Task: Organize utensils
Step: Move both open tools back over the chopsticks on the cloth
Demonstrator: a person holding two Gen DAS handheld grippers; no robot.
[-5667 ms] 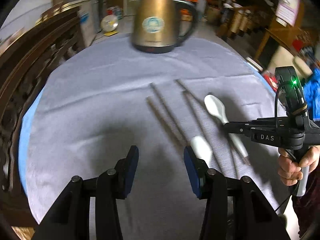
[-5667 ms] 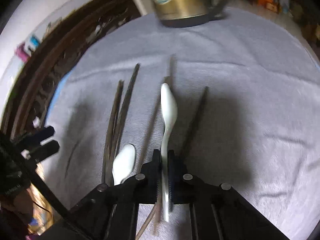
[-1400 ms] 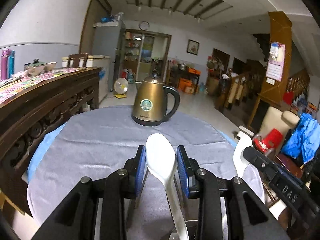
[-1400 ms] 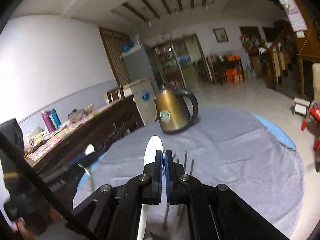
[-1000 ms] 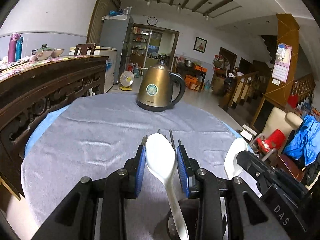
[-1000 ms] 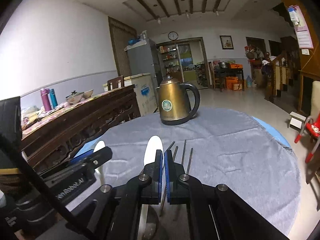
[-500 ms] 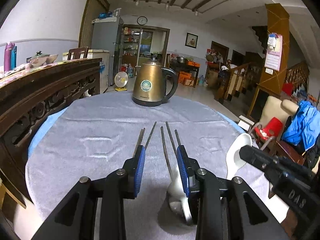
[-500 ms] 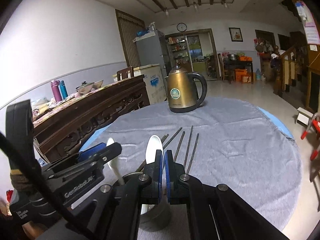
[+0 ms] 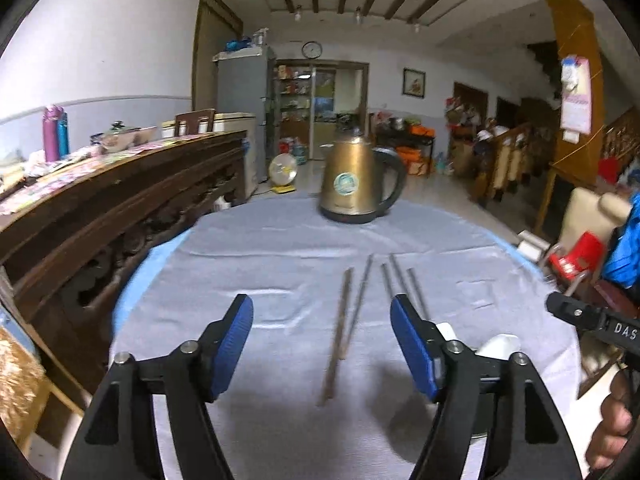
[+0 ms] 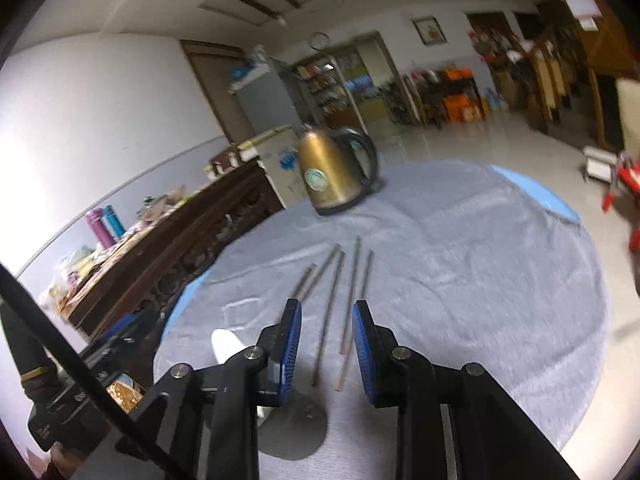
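Several dark chopsticks (image 9: 352, 312) lie side by side on the grey tablecloth (image 9: 280, 248); they also show in the right wrist view (image 10: 340, 292). My left gripper (image 9: 322, 344) is open and empty above the near ends of the chopsticks. White spoons (image 9: 498, 346) stand behind its right finger, their holder mostly hidden. In the right wrist view one white spoon (image 10: 226, 346) stands in a grey metal holder (image 10: 296, 430) at the near left. My right gripper (image 10: 326, 350) is open and empty just above that holder.
A brass-coloured kettle (image 9: 354, 184) stands at the far side of the round table; it also shows in the right wrist view (image 10: 334, 172). A dark carved wooden sideboard (image 9: 100, 216) runs along the left. The other hand-held gripper (image 9: 592, 324) shows at the right.
Both grippers have opened and let go of their white spoons, which now stand in the holder. Both have pulled back and the right one has tilted.
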